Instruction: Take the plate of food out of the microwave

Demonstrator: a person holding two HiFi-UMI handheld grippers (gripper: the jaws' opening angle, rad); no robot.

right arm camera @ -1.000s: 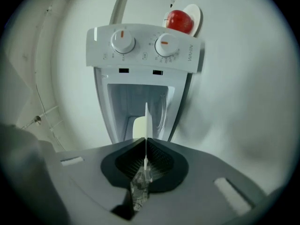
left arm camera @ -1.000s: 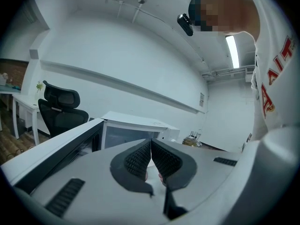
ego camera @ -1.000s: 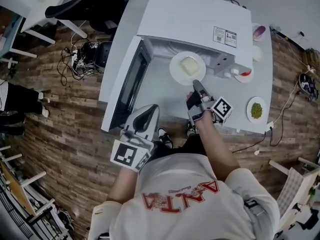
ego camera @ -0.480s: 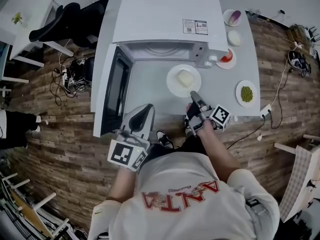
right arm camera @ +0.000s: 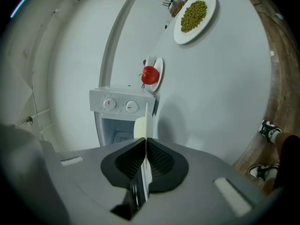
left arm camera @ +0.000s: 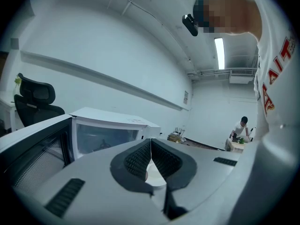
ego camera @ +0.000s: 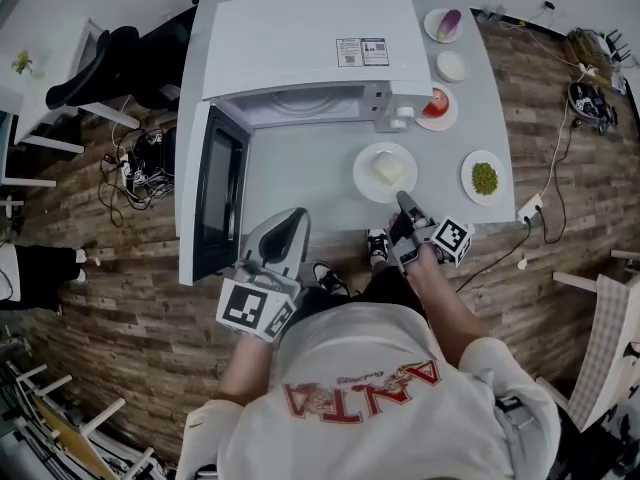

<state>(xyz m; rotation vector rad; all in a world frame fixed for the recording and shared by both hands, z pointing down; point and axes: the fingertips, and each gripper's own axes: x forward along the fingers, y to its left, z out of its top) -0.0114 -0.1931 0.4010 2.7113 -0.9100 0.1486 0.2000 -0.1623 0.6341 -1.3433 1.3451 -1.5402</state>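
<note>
While right tool pinches thin rim of round white plate, left tool clenched, empty.

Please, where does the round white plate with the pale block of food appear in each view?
Head view: the round white plate with a pale block of food lies on the grey table before the open white microwave, near rim in the right gripper.
Right gripper view: edge-on, clamped between the jaws.
Left gripper view: cannot tell; only a pale patch behind the shut jaws.
Shared landmark: the microwave.
</note>
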